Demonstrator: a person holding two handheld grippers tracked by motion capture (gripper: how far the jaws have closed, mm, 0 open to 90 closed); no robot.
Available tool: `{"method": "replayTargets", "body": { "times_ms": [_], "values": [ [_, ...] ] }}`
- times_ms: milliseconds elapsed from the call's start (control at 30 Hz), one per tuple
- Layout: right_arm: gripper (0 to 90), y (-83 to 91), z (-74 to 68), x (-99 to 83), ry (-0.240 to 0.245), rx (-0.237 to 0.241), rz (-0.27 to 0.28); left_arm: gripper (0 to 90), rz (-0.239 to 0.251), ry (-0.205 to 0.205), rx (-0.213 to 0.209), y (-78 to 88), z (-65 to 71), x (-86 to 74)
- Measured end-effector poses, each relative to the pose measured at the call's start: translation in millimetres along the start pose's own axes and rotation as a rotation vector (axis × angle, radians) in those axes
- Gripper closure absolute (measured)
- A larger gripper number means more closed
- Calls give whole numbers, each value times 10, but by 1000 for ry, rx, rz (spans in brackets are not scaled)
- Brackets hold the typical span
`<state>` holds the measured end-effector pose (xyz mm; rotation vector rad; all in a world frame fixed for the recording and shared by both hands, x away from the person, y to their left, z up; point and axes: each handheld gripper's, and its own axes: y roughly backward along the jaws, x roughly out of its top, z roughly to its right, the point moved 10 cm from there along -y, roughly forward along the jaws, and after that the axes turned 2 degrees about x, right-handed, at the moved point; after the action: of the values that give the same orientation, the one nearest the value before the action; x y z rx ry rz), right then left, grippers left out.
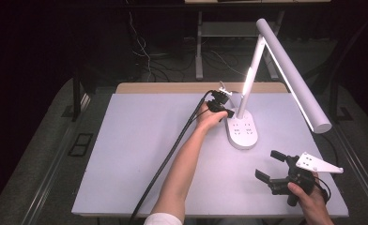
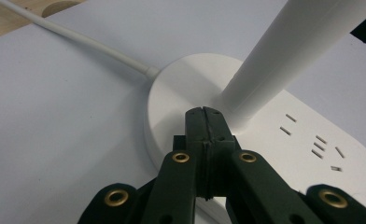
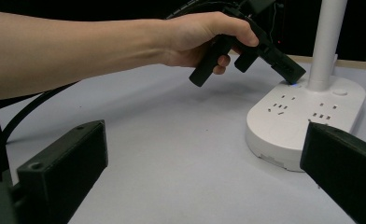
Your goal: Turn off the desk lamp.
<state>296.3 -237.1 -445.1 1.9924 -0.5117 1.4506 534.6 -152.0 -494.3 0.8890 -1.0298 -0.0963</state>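
Your left gripper (image 1: pixel 225 111) sits at the far middle of the table (image 1: pixel 140 154), its jaws clenched together with nothing between them. In the left gripper view the closed tips (image 2: pixel 203 116) press down on the top of the white lamp base (image 2: pixel 181 88), just beside the foot of the upright pole (image 2: pixel 284 56); the lamp's white cord (image 2: pixel 87 42) runs off from the base's far edge. The right gripper view shows a small blue light (image 3: pixel 294 84) at those tips. The desk lamp (image 1: pixel 242 129) stands right of centre, lit, its long head (image 1: pixel 295 75) slanting out over the table. Your right gripper (image 1: pixel 271 165) hovers near the front right corner, jaws spread wide and empty, well apart from the lamp
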Motion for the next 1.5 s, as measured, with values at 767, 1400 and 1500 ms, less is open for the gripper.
{"method": "replayTargets", "body": {
  "times_ms": [767,1400,1500],
  "values": [
    [7,13,41,13,-1,-14,6,900,-50,-88,79,-7,63,-8],
    [6,25,65,1,-6,-21,6,861,7,-27,46,130,-31,-35],
    [7,16,56,-3,-8,-17,1,845,20,-30,40,188,-56,-71]
  ]
}}
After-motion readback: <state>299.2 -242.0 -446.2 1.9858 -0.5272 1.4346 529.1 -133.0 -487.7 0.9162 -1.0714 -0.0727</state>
